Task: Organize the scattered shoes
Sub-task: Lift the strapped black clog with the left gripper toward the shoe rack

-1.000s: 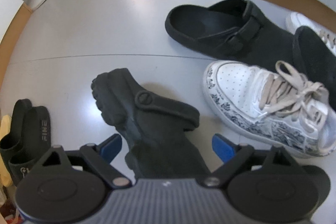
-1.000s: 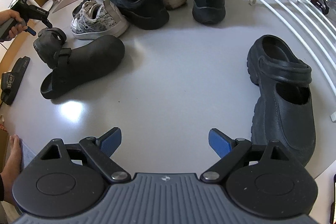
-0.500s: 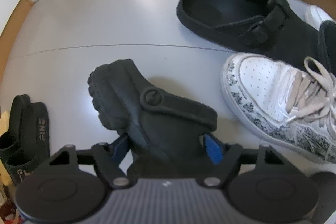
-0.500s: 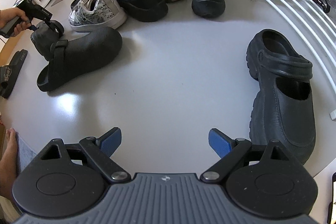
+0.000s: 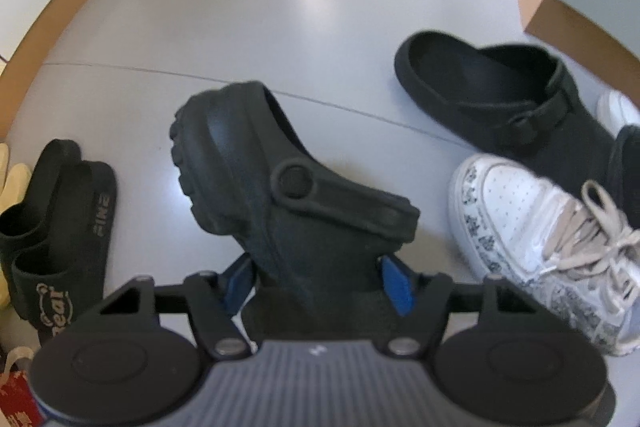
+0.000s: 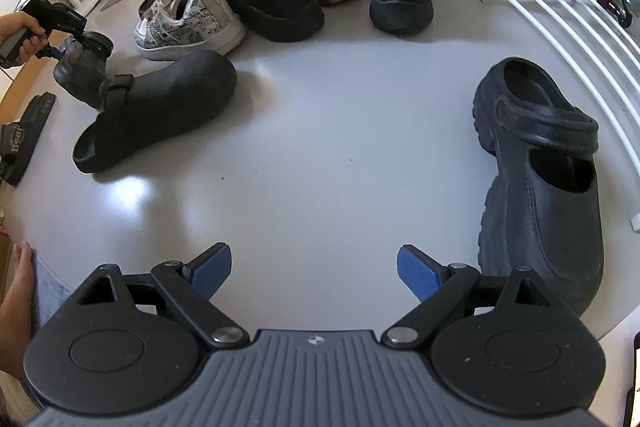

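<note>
Now my left hand-held gripper (image 5: pixel 316 281) clamps the black rubber strapped clog (image 5: pixel 280 187), heel toward eleven o'clock; its mate (image 6: pixel 540 179) lies at two o'clock of my spread right hand-held gripper (image 6: pixel 314 273).

- left gripper (image 5: pixel 316 277): black linkage arms, blue ribbed pads on fingertips (image 5: pixel 394 283), silver pivot screws at 6 o'clock, two round black discs, grey ribbed housing with small white logo
- right gripper (image 6: pixel 314 269): same build; blue textured pads (image 6: pixel 212 267), black triangular cut-out links, silver screws, grey ridged body, white mark at centre
- hand (image 6: pixel 24 31) at 9 o'clock of right view, bare, no sleeve visible, on black-grey handle
</note>
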Demonstrator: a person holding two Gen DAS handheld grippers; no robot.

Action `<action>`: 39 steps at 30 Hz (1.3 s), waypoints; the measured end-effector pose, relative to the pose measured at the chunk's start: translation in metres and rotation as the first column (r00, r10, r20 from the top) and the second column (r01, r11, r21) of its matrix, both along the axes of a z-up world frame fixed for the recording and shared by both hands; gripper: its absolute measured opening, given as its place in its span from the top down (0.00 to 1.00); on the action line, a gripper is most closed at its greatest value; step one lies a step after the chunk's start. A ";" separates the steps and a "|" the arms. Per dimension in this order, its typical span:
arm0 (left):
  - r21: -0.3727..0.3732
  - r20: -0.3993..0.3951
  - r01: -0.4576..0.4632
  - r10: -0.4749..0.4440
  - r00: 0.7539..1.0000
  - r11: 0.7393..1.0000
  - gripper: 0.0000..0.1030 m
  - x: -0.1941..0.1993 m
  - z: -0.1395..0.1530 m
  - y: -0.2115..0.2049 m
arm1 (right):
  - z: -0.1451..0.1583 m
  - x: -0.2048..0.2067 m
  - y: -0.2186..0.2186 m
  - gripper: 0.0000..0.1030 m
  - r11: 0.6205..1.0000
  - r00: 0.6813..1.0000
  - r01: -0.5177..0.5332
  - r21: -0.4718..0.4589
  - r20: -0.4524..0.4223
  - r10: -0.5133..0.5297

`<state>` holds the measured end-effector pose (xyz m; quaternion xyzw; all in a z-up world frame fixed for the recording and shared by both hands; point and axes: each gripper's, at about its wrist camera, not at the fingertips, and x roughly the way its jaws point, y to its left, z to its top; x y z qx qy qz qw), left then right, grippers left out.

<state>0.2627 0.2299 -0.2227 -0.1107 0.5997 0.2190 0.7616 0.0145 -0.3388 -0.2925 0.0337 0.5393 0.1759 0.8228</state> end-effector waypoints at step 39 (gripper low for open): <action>-0.087 0.213 0.173 -0.152 0.965 0.981 0.34 -0.047 0.180 -0.154 | 0.036 -0.005 -0.040 0.09 0.964 0.972 0.147 0.223 0.147 -0.183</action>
